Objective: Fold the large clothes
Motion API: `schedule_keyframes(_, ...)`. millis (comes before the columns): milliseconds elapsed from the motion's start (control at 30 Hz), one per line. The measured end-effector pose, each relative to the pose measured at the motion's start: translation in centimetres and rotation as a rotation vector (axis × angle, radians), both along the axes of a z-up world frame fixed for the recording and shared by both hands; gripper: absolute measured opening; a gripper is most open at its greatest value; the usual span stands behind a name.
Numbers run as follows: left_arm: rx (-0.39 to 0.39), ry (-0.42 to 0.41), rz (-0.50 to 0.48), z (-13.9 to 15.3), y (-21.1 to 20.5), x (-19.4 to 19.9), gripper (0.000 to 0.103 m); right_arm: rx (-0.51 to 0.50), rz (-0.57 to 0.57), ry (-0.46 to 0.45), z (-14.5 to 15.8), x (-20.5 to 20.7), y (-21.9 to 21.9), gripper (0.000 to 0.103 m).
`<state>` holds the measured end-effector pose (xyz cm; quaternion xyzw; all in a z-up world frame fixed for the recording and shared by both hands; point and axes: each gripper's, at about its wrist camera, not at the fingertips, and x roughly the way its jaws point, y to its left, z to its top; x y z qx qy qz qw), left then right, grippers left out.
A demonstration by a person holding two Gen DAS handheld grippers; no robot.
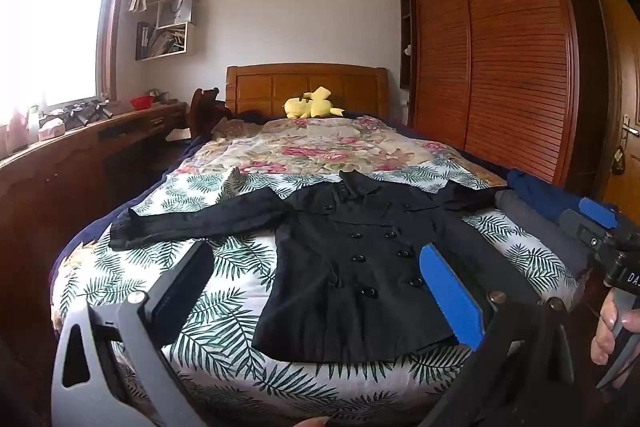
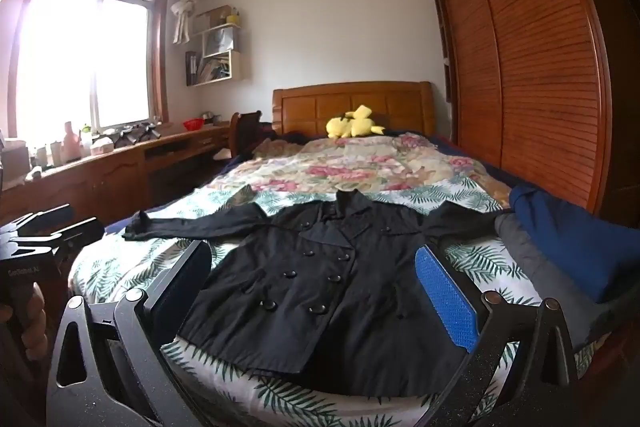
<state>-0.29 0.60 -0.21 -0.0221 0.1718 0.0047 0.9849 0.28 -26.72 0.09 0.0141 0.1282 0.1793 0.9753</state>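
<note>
A black double-breasted coat [image 1: 360,267] [image 2: 320,287] lies flat on the bed, front up, collar toward the headboard, hem toward me. Its sleeves are spread out to both sides. The far end of the right sleeve runs up to a pile of clothes and is hidden there. My left gripper [image 1: 316,249] hovers open over the near edge of the bed, in front of the hem, holding nothing. My right gripper [image 2: 314,249] is also open and empty, beside it on the right. Each shows at the edge of the other's view: the right gripper [image 1: 588,217], the left gripper [image 2: 64,221].
The bed has a leaf-print sheet [image 1: 224,315] [image 2: 120,267] and a floral quilt [image 1: 320,147] further back. Blue and grey clothes [image 1: 536,195] [image 2: 572,243] are piled at its right edge. A yellow plush toy [image 1: 310,103] lies by the headboard. A wardrobe [image 1: 500,67] stands right, a desk [image 1: 80,147] left.
</note>
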Motion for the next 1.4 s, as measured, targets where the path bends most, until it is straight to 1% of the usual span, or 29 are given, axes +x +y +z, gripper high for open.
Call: schedule_keyframes(1400, 0.009, -0.018, 0.007, 0.69, -0.14, -0.73, 0.103, 0.001, 0.001, 0.002, -0.25, -0.2, 0.36, 0.103)
